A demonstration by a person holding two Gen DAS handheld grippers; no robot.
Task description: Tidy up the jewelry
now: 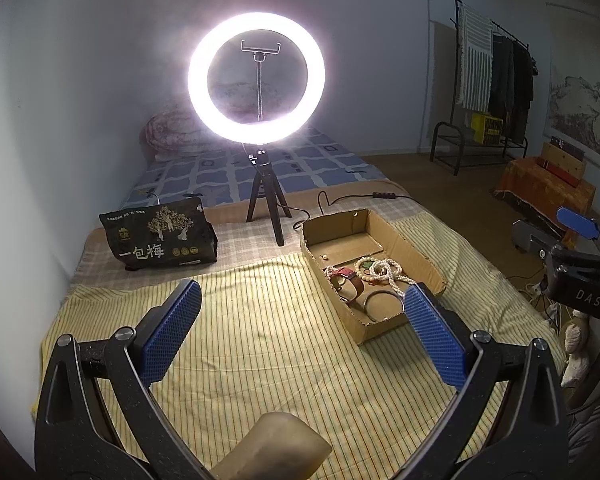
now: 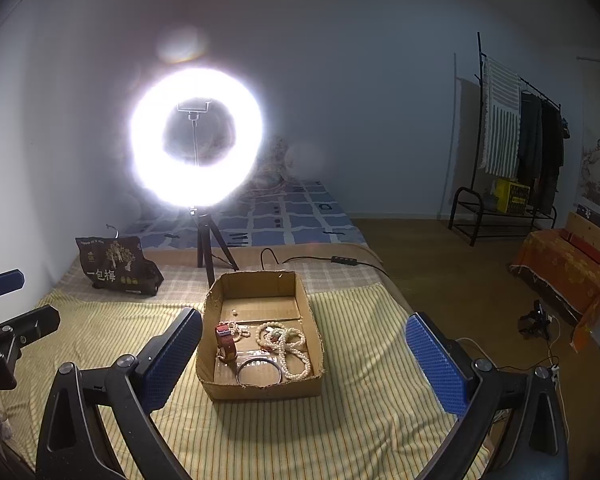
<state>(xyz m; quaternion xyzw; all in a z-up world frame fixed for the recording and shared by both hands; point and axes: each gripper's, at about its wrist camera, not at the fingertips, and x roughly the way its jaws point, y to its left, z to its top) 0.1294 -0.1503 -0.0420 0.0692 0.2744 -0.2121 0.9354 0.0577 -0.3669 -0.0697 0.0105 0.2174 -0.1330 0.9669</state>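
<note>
A watch [image 2: 225, 342], pearl beads [image 2: 286, 346] and a bangle [image 2: 259, 368] were held in the cardboard box [image 2: 260, 390], ahead of both wide-spread, empty grippers: left gripper [image 1: 302, 330], right gripper [image 2: 304, 364].

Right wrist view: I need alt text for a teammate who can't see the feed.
An open cardboard box sits on a striped bedspread, holding a red-strapped watch, pearl bead strands and a metal bangle. The right hand-held gripper is open and empty, framing the box. A lit ring light on a tripod stands behind.
</note>
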